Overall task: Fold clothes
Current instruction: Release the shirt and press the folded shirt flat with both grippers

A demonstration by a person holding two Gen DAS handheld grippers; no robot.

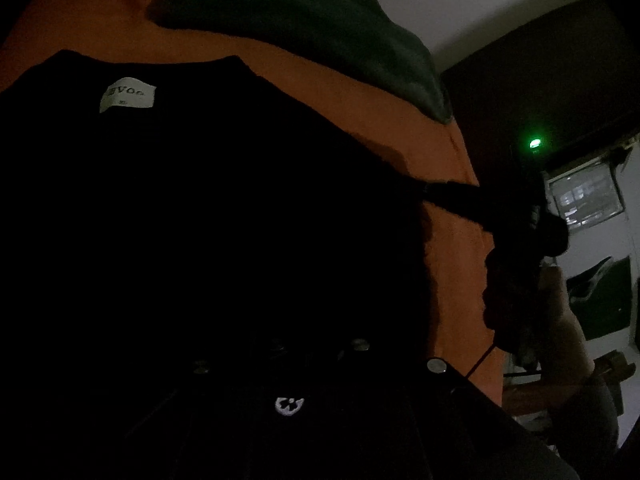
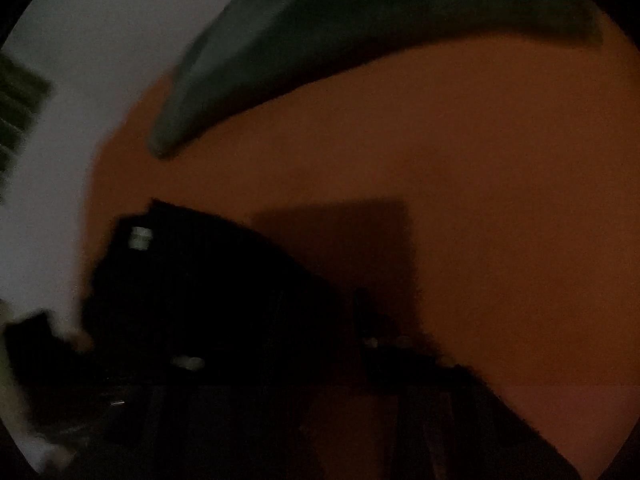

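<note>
Orange sheet (image 1: pixel 340 92), green blanket (image 1: pixel 304 28) beyond black shirt (image 1: pixel 180 200)

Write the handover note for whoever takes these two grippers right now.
Left gripper: shut, low over the near edge of the black shirt; too dark to tell whether it pinches cloth.
Right gripper: at the shirt's right edge; open or shut cannot be told.
The shirt lies on the orange sheet, white neck label facing up, green blanket beyond it.
Done: shirt laid out. Left: no fold can be made out, so probably all the folding.
</note>
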